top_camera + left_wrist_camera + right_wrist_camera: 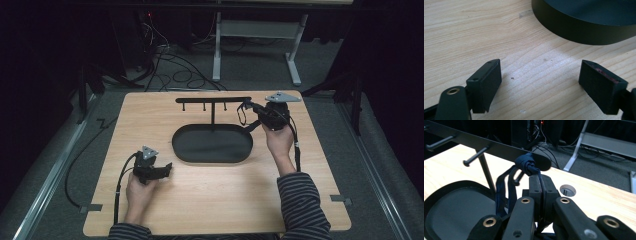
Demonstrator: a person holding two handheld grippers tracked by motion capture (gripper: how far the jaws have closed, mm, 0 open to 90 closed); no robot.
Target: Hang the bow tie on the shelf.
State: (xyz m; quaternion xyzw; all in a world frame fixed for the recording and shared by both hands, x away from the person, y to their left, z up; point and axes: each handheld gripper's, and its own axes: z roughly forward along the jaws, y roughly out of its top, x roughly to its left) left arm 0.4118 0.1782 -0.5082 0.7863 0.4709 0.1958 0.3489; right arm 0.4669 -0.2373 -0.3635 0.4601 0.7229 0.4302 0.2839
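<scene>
Over by the far right corner of the wooden worktop (215,200), the right hand-held gripper (248,106) is clenching down on a dark blue knotted cord loop (526,165), jaws pressed tight together with the knot sticking out just past the tips. The loop is dangling below the jaws, and it's sitting right up against the right end of the black hook rack's crossbar (212,100). From the right gripper view I honestly can't tell if the cord is actually hanging on one of the pegs or just touching the bar. The person's right hand (279,140) is gripping the tool from behind, striped sleeve (300,200) coming in from the near edge.

The rack's thin post is standing on a black oval tray (212,144), which is sitting around the middle of the worktop, a bit toward the far edge. Three little pegs are sticking out from the crossbar.

Near the left side, closer to the near edge, the left hand-held gripper (167,168) is resting low with its jaws spread wide apart, grasping nothing. In the left gripper view it's just bare wood grain between the two pads (486,80), with the tray's wall (579,30) close ahead. The left hand (137,192) is wrapping around the body, cable trailing off toward the left edge.
</scene>
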